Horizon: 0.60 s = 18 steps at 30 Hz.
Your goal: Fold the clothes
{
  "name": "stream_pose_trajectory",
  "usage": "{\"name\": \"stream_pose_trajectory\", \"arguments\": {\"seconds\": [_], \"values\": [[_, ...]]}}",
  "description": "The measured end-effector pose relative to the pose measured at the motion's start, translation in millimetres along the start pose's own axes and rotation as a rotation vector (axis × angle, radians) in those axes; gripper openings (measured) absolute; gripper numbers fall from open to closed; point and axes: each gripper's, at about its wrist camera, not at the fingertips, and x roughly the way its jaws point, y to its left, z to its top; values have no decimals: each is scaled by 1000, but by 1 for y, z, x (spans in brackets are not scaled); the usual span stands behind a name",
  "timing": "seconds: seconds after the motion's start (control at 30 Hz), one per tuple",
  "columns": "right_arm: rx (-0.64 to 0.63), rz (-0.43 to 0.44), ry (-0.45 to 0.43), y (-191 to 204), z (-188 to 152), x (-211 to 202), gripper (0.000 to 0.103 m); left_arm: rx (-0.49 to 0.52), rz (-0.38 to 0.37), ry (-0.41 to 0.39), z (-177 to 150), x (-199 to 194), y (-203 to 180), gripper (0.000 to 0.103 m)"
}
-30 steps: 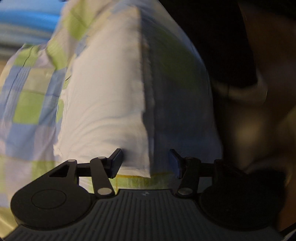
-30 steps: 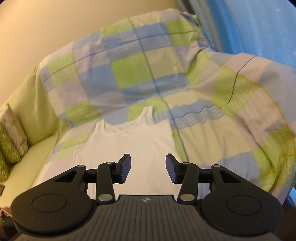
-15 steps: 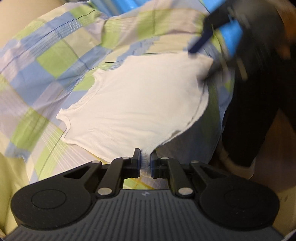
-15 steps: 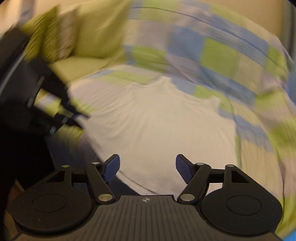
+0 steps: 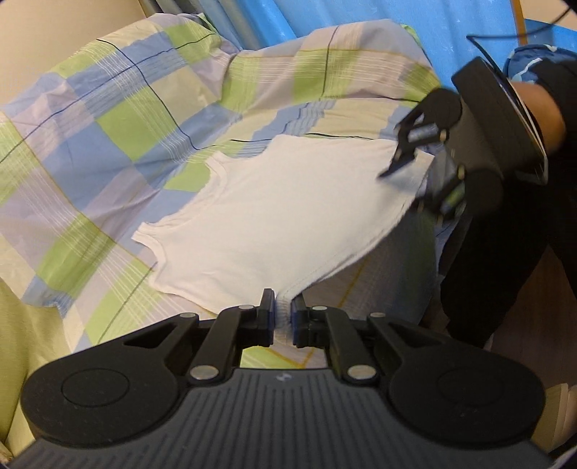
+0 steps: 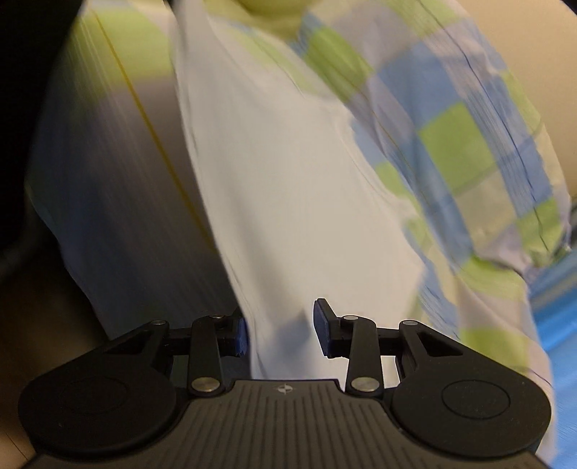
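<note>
Progress: early stage. The white sleeveless cotton vest lies spread flat, unfolded, on the blue, green and lilac checked bed cover, directly ahead of the left tongs. No fold line is visible anywhere in the garment. All folding remains to be done.

Left tongs: jaws drawn narrow, pinching the nearest hem corner of the vest, which is bunched between the blue pads.

Right tongs: jaws set wide, straddling the opposite hem corner. White cloth lies between the pads, but they do not appear to press on it. The right wrist view is smeared, so contact cannot be confirmed. In the left wrist view this tool sits at the far right end of the hem, held by a person's hand in a dark sleeve.

Judgement: both hem corners are being taken up for a first fold toward the shoulder straps, which point away from the tongs.

Surroundings: a blue curtain hangs beyond the cover; yellow-green bedding lies left of the left tongs.

Obstructions: none on the vest. The cover beneath is rumpled and may drag.
</note>
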Motion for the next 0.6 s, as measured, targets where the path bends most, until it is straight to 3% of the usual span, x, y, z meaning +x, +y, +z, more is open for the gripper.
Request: {"name": "stream_pose_trajectory", "arguments": {"seconds": [0.1, 0.23, 0.3, 0.43, 0.6], "values": [[-73, -34, 53, -12, -15, 6, 31, -10, 10, -5, 1, -1, 3, 7], [-107, -55, 91, -24, -32, 13, 17, -6, 17, -2, 0, 2, 5, 7], [-105, -57, 106, -28, -42, 14, 0, 2, 22, 2, -1, 5, 6, 7], [-77, -70, 85, -36, -48, -3, 0, 27, 22, 20, -8, 10, 4, 5], [-29, -101, 30, -43, -45, -43, 0, 38, -41, 7, -17, -11, 0, 5]]}}
